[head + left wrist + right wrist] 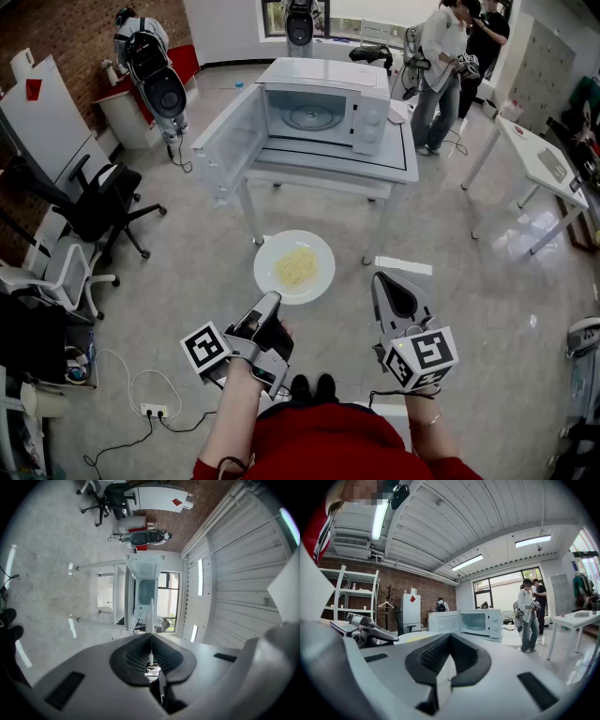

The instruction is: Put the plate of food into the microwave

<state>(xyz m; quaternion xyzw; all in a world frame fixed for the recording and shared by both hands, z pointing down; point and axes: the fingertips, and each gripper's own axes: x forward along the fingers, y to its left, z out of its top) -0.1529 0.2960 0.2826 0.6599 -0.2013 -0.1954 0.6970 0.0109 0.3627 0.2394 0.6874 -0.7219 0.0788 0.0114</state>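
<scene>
A white plate [293, 267] with yellow food is held in the air in front of the white table [328, 167]. My left gripper [272, 299] is shut on the plate's near left rim. In the left gripper view the plate [150, 616] shows edge-on as a thin white line between the closed jaws [151, 638]. The white microwave [323, 112] stands on the table with its door [225, 141] swung open to the left and its cavity bare. My right gripper [376, 277] hovers right of the plate, apart from it, jaws shut on nothing [450, 635]. From there the microwave [474, 622] lies ahead.
Black and white office chairs [94, 202] stand at the left. A second white table [539, 159] is at the right. Two people [441, 66] stand behind the microwave table. A power strip with cables [150, 410] lies on the floor near my left side.
</scene>
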